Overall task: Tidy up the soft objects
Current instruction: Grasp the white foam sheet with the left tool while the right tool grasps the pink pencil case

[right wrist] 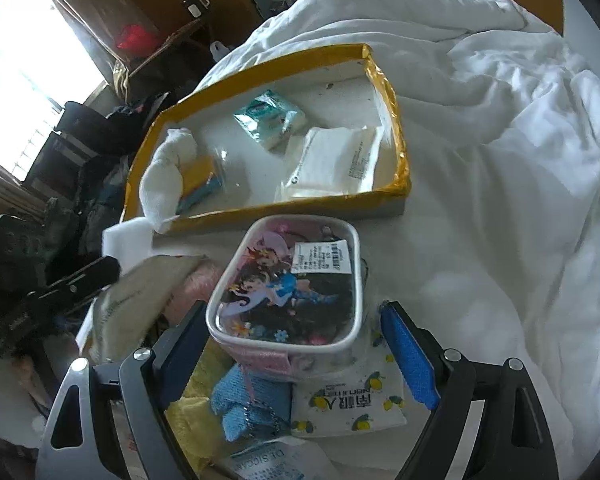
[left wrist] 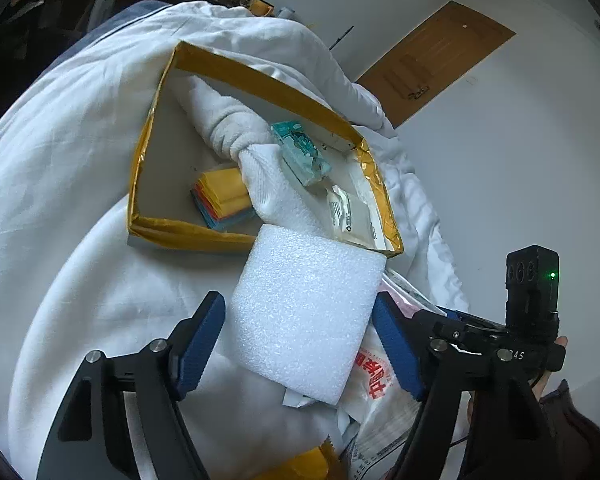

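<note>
Left gripper (left wrist: 300, 344): jaws spread wide, flanking a white foam block (left wrist: 306, 312) without clear contact on either side; whether the pads touch it cannot be told. Foam block leans on the near wall of the yellow-edged cardboard box (left wrist: 256, 80), lower end over a white plastic bag with red print (left wrist: 374, 380).

Box contents, left to right in the left wrist view: stacked coloured cloths (left wrist: 220, 198), knotted white towel (left wrist: 240, 132), teal tissue pack (left wrist: 302, 152), clear packet with white pad (left wrist: 350, 216). Box sits on a white duvet (left wrist: 60, 160) on the bed.

Right gripper (right wrist: 296, 332): jaws wide apart, on either side of a clear pouch with cartoon print (right wrist: 292, 284), gap visible on the right side. Beneath the pouch: blue knitted item (right wrist: 244, 400) and lemon-print tissue pack (right wrist: 352, 404).
</note>
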{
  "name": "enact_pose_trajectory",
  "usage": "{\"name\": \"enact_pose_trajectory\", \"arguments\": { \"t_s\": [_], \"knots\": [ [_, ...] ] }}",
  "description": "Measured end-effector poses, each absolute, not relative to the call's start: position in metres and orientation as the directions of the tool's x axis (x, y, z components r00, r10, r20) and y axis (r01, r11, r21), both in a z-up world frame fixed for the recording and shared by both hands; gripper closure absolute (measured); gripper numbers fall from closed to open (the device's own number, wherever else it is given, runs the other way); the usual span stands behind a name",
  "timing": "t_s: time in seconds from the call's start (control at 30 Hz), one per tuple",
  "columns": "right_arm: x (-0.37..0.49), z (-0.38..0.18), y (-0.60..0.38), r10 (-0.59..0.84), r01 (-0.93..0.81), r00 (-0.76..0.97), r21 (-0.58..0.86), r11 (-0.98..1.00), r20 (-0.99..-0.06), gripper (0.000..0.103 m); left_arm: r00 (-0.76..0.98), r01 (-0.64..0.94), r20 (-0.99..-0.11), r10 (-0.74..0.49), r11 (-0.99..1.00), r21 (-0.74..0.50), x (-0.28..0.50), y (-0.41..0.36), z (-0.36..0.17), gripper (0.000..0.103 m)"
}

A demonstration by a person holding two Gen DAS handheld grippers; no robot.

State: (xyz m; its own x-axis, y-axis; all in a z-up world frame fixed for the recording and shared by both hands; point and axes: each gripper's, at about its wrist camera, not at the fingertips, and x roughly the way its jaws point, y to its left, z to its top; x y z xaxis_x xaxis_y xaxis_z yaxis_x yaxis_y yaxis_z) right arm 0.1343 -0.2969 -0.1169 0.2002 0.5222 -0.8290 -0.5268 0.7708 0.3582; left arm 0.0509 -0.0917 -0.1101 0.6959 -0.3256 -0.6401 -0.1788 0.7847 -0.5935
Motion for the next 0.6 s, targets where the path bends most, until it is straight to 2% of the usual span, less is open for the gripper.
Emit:
{"name": "enact_pose_trajectory", "arguments": {
  "t_s": [0.07,0.3,0.53,0.6],
  "knots": [
    [0.135,-0.117,-0.301,0.527,-0.515,0.201,0.369,0.774,-0.826,0.019,0.71,-0.183,-0.636,-0.303,0.792,-0.582,0.046,-0.09,-0.108,0.029],
    [0.124,-0.105,-0.311,0.576,-0.546,0.203,0.397,0.738,-0.792,0.02,0.747,-0.154,-0.576,-0.333,0.756,-0.636,0.035,-0.078,-0.102,0.03],
    [0.096,-0.066,-0.32,0.652,-0.626,0.212,0.411,0.663,-0.728,0.021,0.78,-0.118,-0.524,-0.341,0.742,-0.66,0.027,-0.075,-0.088,0.03],
    [0.092,-0.056,-0.322,0.673,-0.641,0.224,0.414,0.646,-0.705,0.025,0.787,-0.11,-0.515,-0.339,0.744,-0.659,0.024,-0.074,-0.083,0.03]
  ]
}}
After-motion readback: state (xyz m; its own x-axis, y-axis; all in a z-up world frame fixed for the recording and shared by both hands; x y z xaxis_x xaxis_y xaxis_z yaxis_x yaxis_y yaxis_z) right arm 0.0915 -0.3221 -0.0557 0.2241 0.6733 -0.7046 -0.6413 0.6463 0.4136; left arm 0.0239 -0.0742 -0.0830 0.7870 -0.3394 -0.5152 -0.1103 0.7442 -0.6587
